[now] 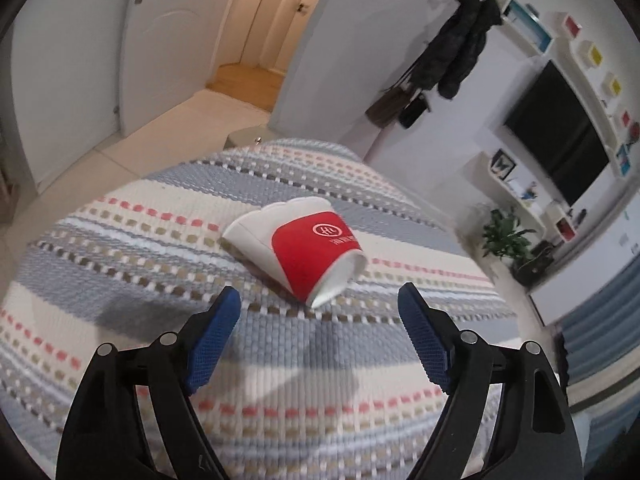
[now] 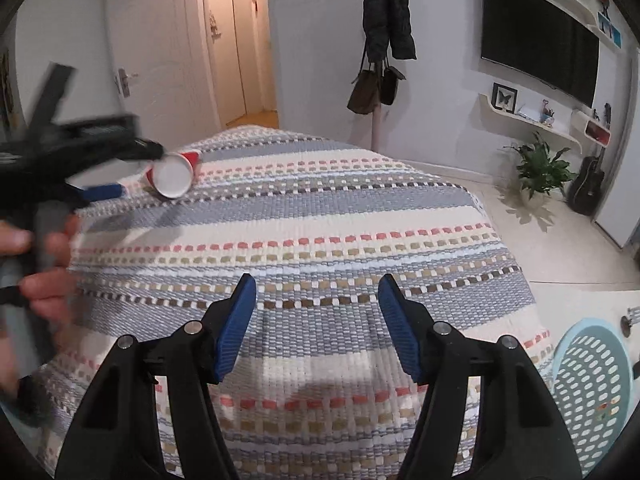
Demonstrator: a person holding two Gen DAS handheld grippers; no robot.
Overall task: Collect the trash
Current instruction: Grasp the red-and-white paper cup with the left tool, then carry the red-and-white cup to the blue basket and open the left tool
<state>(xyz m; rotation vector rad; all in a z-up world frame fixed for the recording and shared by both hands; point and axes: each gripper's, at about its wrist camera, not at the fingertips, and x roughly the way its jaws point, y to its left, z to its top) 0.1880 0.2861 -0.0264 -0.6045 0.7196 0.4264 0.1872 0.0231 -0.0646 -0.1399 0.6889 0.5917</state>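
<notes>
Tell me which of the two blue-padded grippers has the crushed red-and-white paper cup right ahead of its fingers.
The left gripper: the paper cup lies just beyond its open fingertips. The right gripper faces only bare striped cover.

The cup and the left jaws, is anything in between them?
No, only bare striped blanket lies between the crushed cup and the open left gripper, seen in the left wrist view.

The left claw (image 1: 318, 296) points forward and downward, its blue-padded fingers (image 1: 214, 340) spread wide with nothing pressed between them. In the right wrist view, it appears blurred at the left edge, gripped by a bare hand (image 2: 38, 264). The right claw (image 2: 316, 288) also tilts downward, jaws apart and empty.
</notes>
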